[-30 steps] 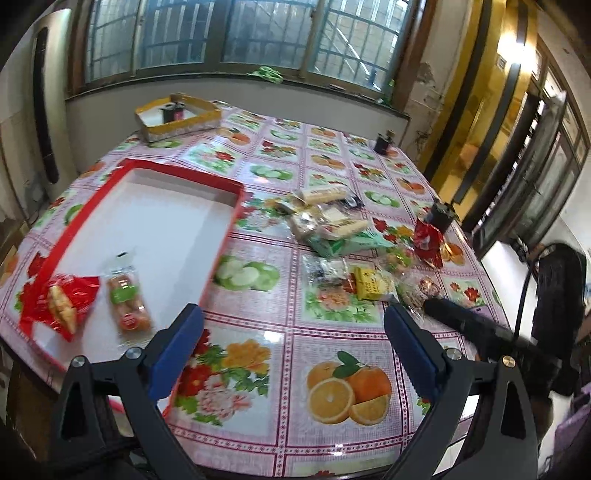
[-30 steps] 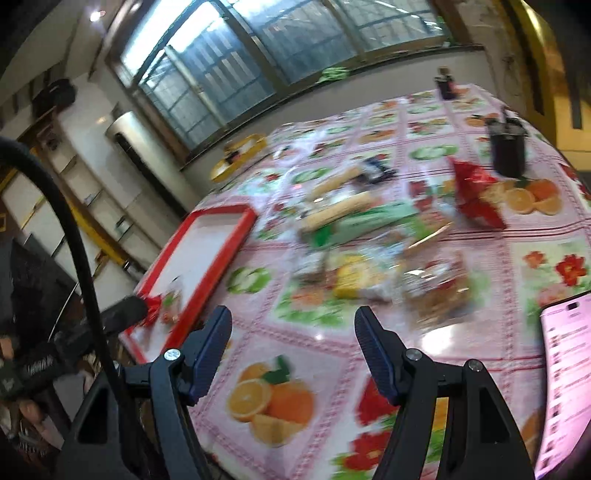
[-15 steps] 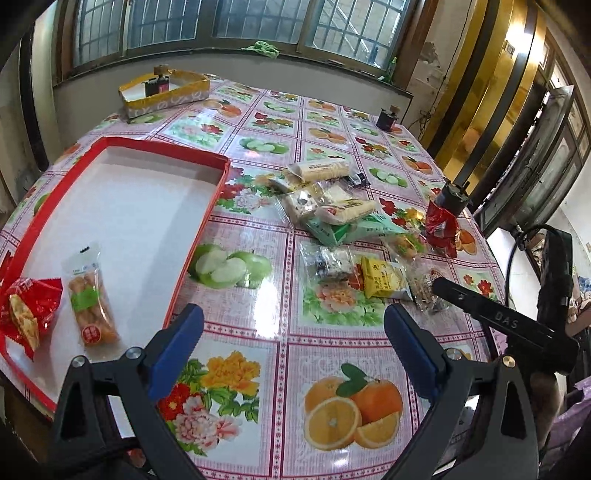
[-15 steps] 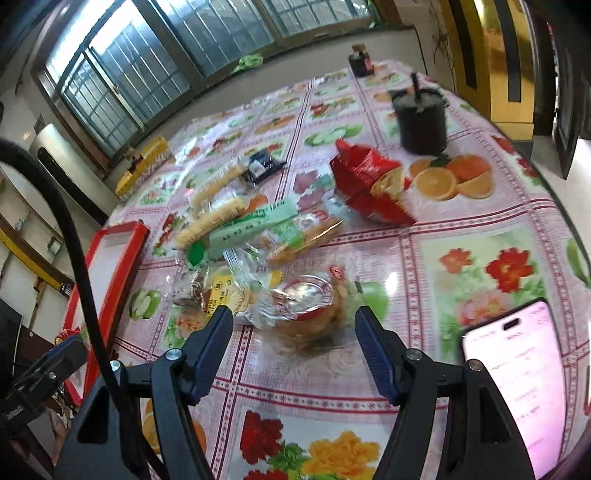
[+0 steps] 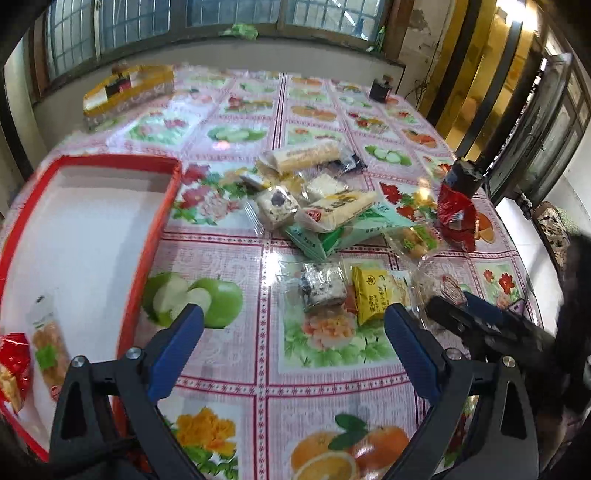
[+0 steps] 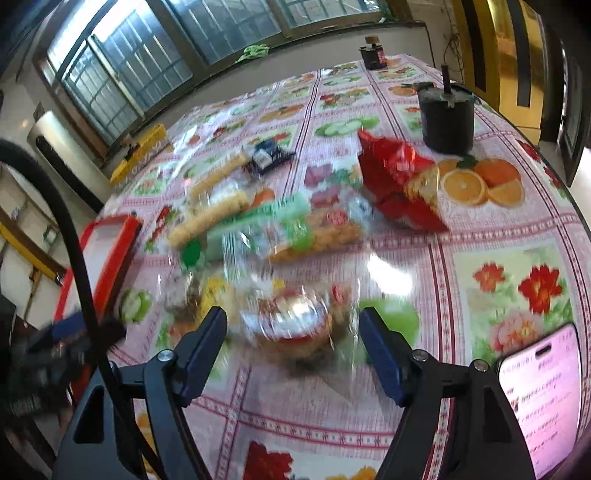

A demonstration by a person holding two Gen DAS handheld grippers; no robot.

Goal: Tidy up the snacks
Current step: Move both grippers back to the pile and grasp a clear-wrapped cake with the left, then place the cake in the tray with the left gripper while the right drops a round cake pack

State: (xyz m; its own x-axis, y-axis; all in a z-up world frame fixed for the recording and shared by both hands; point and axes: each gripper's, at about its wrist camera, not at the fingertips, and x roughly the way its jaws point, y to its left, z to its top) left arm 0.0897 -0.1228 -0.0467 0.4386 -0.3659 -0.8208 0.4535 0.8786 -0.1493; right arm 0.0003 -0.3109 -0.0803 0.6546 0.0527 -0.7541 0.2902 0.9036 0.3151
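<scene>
Surface: table covered by a glossy tablecloth [image 5: 258, 354] printed with fruit and flower squares in a pink grid; ceiling light glares off it.

Left edge: red-rimmed tray [image 5: 147, 236] with white floor. Two packets lie in its near corner: a red one [image 5: 11, 369] and, just beside it, a clear packet with a green label [image 5: 46, 350].

Back left, near the wall: a yellow box [image 5: 125, 88], blurred.

Left gripper [image 5: 293, 326]: jaws spread wide, nothing between them, over bare cloth beside an apple print.

Centre: loose pile of snacks [image 5: 332, 218] on the cloth, well apart from the tray. It includes a pale long packet, a green flat packet under it, a clear-wrapped dark-speckled block [image 5: 323, 288] and a yellow packet [image 5: 371, 295] just beside that.

Right gripper [image 6: 291, 321]: jaws have just been closing a little but stand wide apart, either side of a clear-wrapped round snack [image 6: 291, 328]; image blurred, pads not seen pressing it.

Right: crumpled red bag [image 6: 399, 184], black cup [image 6: 447, 118] behind it, lit phone [image 6: 543, 398] at the near right edge.

Room: barred windows [image 5: 236, 14] above a sill along the back wall; gold-panelled doors [image 5: 491, 85] to the right.
</scene>
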